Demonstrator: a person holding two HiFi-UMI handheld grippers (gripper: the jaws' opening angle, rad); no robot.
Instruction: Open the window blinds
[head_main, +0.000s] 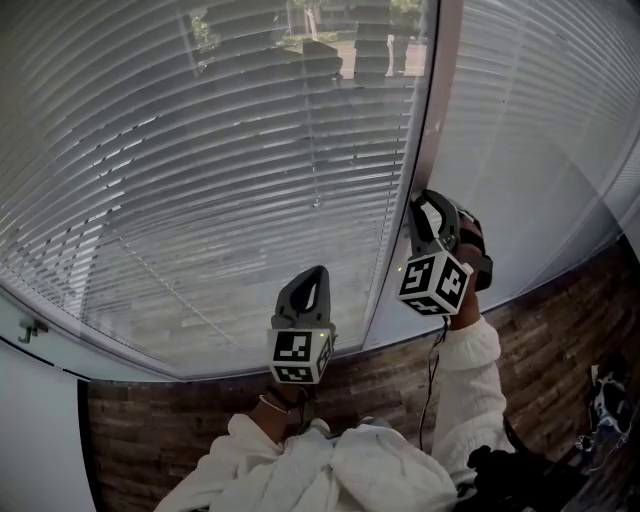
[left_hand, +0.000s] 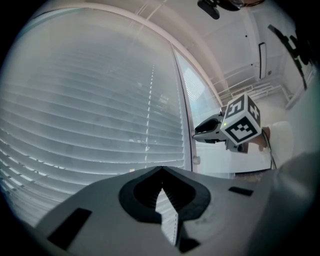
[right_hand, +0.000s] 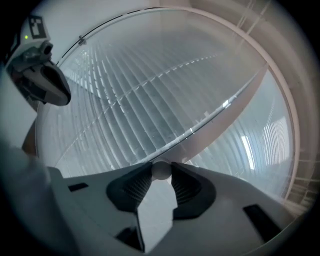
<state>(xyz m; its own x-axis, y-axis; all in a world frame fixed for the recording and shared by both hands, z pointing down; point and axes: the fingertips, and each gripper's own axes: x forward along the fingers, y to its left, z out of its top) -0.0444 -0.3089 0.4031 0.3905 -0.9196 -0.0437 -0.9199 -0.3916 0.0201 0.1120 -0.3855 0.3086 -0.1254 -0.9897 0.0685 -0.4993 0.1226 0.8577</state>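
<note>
Tightly pinched between the ribbed fingers (right_hand: 136, 186) of the right gripper (right_hand: 161, 169): the pale round tip (right_hand: 161, 171) of the clear tilt wand (right_hand: 215, 114). Pressed on from both sides, ribs touching it, with the wider hollow behind the tip left bare. From that grip, slanting up and away to the upper right of the right gripper view, close along the pale frame post (right_hand: 240, 107) that parts the two panes. In the head view, raised high and right up against that post, marker cube turned back toward the camera, a white sleeve (head_main: 468, 352) behind it.

Closed tip to tip on nothing: the fingers (left_hand: 146, 194) of the left gripper (left_hand: 162, 171). Only slats beyond them in the left gripper view. Held lower than the right gripper and to its left, clear of it, pointing at the lower part of the left blind (head_main: 180, 200); impossible to tell whether touching the slats or just short of them.

Further out, both blinds let down over the glass. Left blind wide, slats turned nearly shut, with faint outdoor shapes of trees and a building showing through near the top. Down its middle, a thin cord (head_main: 313, 140). Beyond the post, the right blind (head_main: 540, 140), slats likewise close to shut and brightly lit. Below the window, a floor (head_main: 560, 320) of brown, brick-like planks.
</note>
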